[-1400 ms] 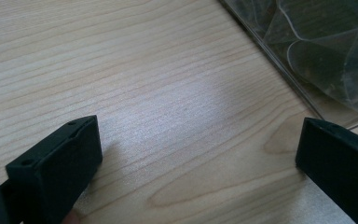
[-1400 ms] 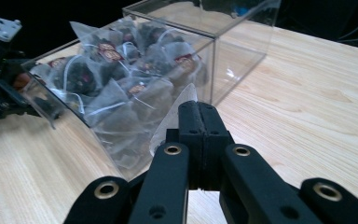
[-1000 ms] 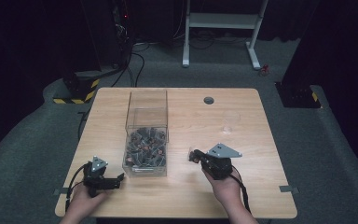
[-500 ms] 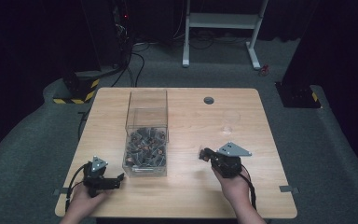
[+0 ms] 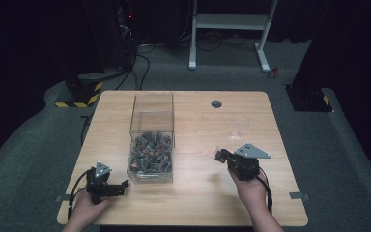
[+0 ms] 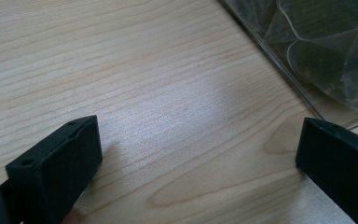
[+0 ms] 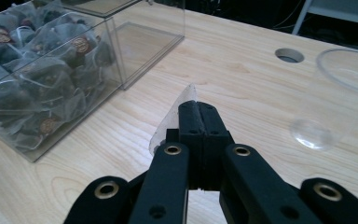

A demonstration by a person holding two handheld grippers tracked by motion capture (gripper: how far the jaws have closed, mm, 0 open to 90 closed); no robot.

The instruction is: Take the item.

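Table: light wood, with a round cable hole near its far edge.
Clear box: tall, transparent, open at the top, standing left of the table's middle; its near half is heaped with dark tea bags in thin see-through wrappers.
Right gripper: jaws clenched tight on a single tea bag, whose pale pyramid corner sticks out above and to the left of the pinched tips in the right gripper view.
Tea bag's place: held above bare wood, right of the clear box and well apart from it, in the table's right half.
Glass cup: transparent, just ahead and to the right of the right gripper; a faint round glint on the wood lies between them.
Left gripper: jaws spread wide, nothing between them, resting low over the table's near left corner.
Left gripper's surroundings: the box's near corner sits just beyond the right-hand jaw in the left gripper view; bare wood lies between the jaws.
Floor: grey carpet, a white desk frame behind the table.
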